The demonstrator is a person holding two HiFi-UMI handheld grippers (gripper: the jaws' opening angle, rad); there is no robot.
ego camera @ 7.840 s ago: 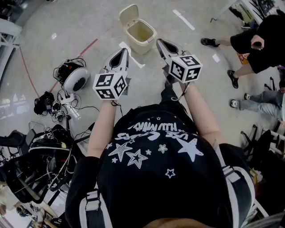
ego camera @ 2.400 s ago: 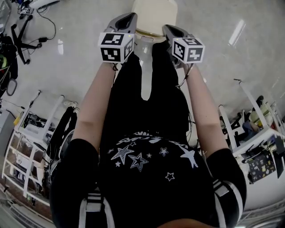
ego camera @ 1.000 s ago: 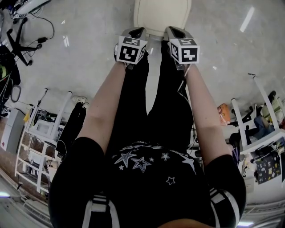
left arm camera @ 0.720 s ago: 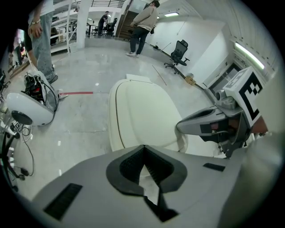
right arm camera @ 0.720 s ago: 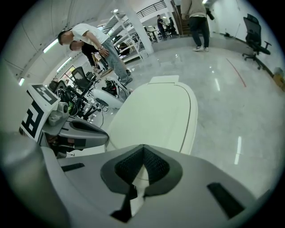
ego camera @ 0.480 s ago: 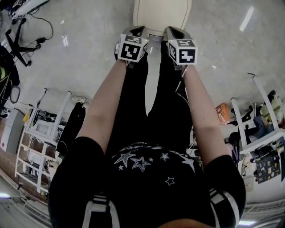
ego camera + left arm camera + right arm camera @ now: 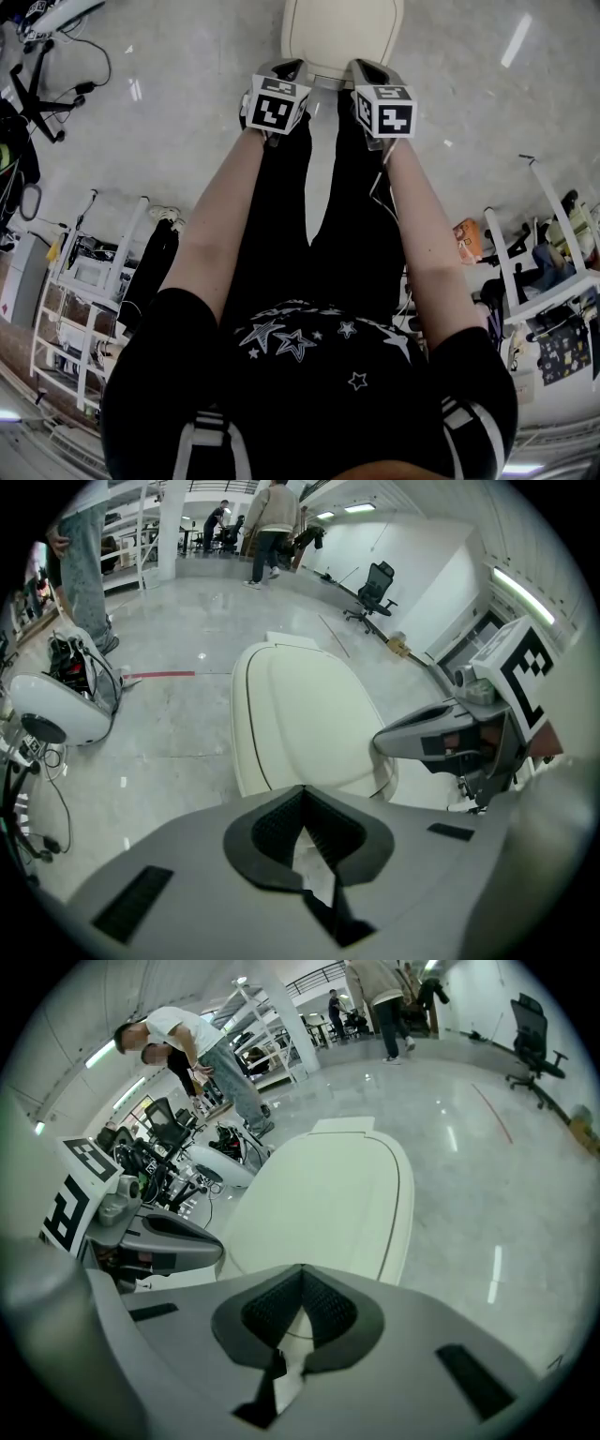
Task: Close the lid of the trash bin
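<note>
The cream trash bin (image 7: 342, 33) stands on the floor just ahead of the person's legs, its lid (image 7: 309, 714) lying down flat over the body. The same lid (image 7: 328, 1194) fills the middle of the right gripper view. My left gripper (image 7: 286, 67) and right gripper (image 7: 366, 67) hover side by side at the lid's near edge, a little above it. Both are shut with nothing between the jaws. Each gripper view shows the other gripper: the right gripper (image 7: 441, 742) and the left gripper (image 7: 169, 1237). Whether the tips touch the lid cannot be told.
A white round device with cables (image 7: 56, 710) lies on the floor left of the bin, by a red floor line (image 7: 164, 675). An office chair (image 7: 375, 583) and standing people are farther off. Racks (image 7: 84, 272) and white frames (image 7: 525, 244) flank the person.
Several seconds ago the bin stood open with its lid raised; now the lid is down. Over the last second the grippers have barely shifted at the lid's near edge.
</note>
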